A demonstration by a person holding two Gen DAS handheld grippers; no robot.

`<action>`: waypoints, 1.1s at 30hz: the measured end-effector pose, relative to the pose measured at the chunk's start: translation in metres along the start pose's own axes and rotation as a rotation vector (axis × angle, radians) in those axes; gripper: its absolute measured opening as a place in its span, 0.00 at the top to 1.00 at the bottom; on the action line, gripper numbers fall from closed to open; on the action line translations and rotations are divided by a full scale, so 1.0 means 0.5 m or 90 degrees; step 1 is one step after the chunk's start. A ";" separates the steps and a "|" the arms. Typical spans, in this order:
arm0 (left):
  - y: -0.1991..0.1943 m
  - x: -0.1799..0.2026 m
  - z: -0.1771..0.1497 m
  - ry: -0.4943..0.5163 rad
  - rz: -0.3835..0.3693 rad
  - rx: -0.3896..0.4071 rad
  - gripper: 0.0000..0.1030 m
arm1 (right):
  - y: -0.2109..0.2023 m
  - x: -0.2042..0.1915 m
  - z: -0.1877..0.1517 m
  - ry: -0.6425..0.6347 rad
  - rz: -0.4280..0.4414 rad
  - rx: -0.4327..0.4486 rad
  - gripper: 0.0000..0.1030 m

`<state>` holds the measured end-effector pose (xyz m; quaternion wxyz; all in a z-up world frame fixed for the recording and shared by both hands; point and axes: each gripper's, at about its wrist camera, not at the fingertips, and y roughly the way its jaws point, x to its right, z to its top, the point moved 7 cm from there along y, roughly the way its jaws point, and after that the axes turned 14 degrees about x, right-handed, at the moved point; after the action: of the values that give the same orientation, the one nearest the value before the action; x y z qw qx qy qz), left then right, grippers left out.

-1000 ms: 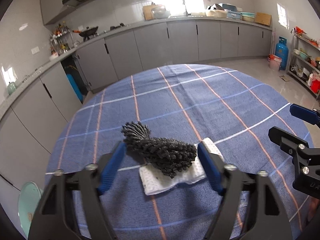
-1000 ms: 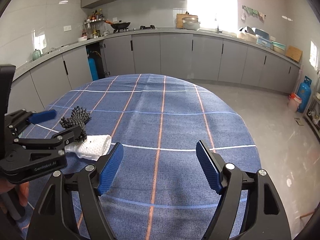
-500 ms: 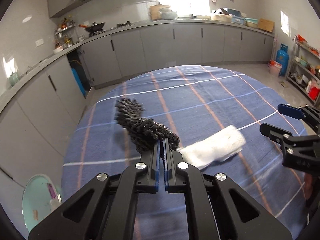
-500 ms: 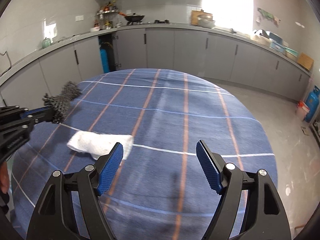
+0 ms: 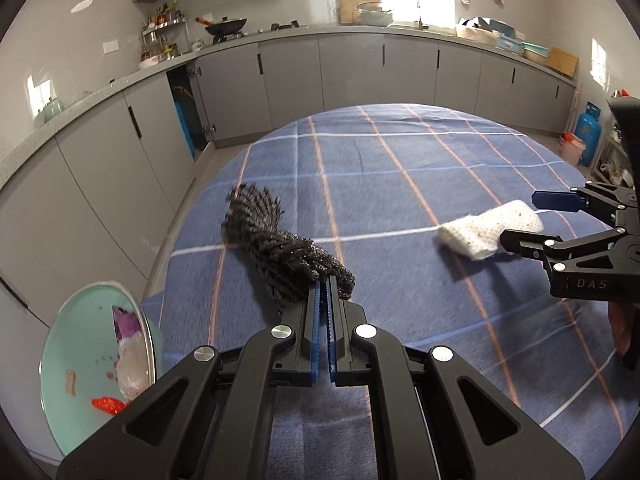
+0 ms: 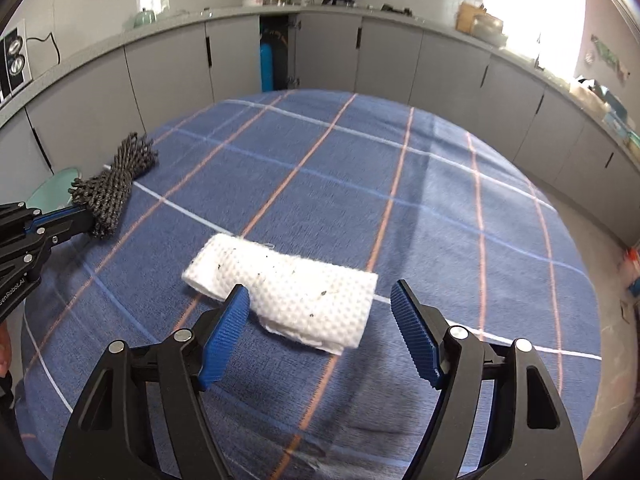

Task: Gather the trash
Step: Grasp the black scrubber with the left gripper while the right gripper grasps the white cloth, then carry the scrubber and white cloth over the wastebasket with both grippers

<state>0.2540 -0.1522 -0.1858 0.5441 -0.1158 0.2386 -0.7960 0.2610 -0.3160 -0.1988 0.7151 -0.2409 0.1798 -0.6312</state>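
Compared with a second ago, the black scrubby bundle (image 5: 280, 256) no longer lies on the white paper towel (image 6: 288, 296); the two are now well apart. Left gripper (image 5: 325, 280) has clamped fully onto the bundle's near end, lower centre of the left view, pads pressed together. Right gripper (image 6: 320, 328) is closing, jaws wide on either side of the towel's near end, pads not yet touching it, lower centre of the right view. Judgement: first item secured, second about to be picked. The mint bin (image 5: 72, 344), lower left of the left view, holds scraps already. Count: one bundle, one towel, one bin, two grippers, one blue checked tablecloth (image 5: 400, 152).
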 end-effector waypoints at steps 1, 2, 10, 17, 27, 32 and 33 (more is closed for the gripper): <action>0.001 -0.002 -0.003 -0.002 0.000 -0.001 0.96 | 0.003 -0.003 -0.001 0.000 0.006 -0.006 0.36; 0.001 -0.003 -0.003 -0.004 0.000 -0.001 0.96 | 0.006 -0.004 -0.003 -0.001 0.010 -0.011 0.43; -0.010 -0.010 0.000 -0.012 -0.002 0.010 0.96 | 0.003 -0.028 -0.021 0.014 0.053 -0.038 0.71; -0.054 -0.019 0.023 -0.014 -0.003 0.046 0.97 | -0.034 -0.047 -0.011 0.051 0.065 0.005 0.77; -0.130 -0.051 0.038 -0.016 0.010 0.084 0.97 | -0.070 -0.081 0.026 0.083 0.060 0.074 0.77; -0.162 -0.081 0.046 -0.026 0.029 0.104 0.97 | -0.089 -0.109 0.053 0.080 0.061 0.119 0.77; -0.166 -0.087 0.046 -0.027 0.032 0.106 0.97 | -0.092 -0.114 0.057 0.077 0.064 0.125 0.77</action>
<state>0.2134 -0.0937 -0.1209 0.5767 -0.0813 0.1631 -0.7964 0.2316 -0.2601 -0.1520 0.7536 -0.1217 0.1719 -0.6227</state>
